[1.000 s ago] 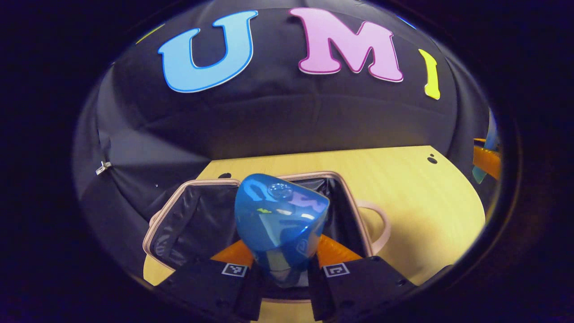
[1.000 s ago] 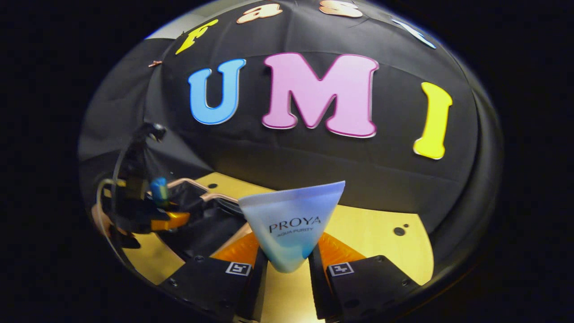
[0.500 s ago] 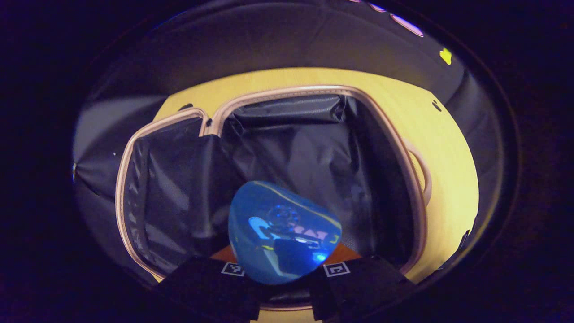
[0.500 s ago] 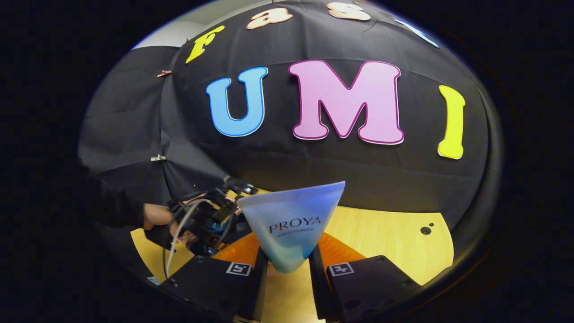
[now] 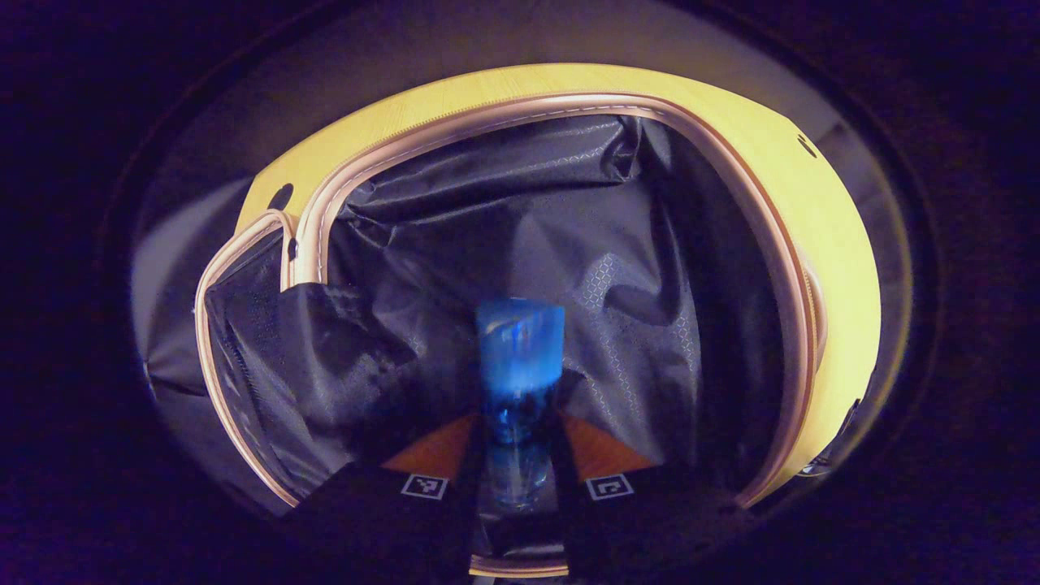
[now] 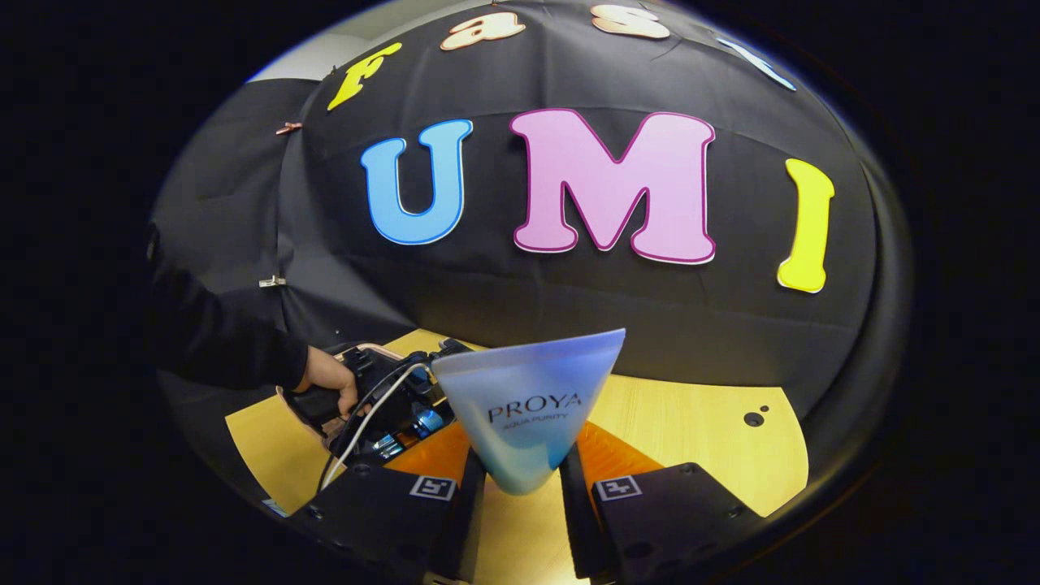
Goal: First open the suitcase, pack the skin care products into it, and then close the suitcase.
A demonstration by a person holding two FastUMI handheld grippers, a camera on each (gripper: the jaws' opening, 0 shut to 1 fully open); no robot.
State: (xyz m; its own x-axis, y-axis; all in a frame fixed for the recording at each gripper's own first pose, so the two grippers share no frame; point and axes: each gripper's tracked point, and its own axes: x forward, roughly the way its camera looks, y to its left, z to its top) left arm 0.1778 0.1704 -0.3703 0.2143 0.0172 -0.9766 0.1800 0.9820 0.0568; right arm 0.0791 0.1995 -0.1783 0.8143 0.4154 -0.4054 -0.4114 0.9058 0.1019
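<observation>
Suitcase [image 5: 780, 211] interior now surrounds the lowered, turned blue bottle [image 5: 518, 357].

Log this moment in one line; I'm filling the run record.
open pink-trimmed suitcase | left claw shut on blue glossy bottle over its dark lining | right claw shut on pale-blue tube above table

I see a pale wooden table [image 6: 691, 426] with small dark holes, backed by black cloth wall [image 6: 569, 301].
</observation>
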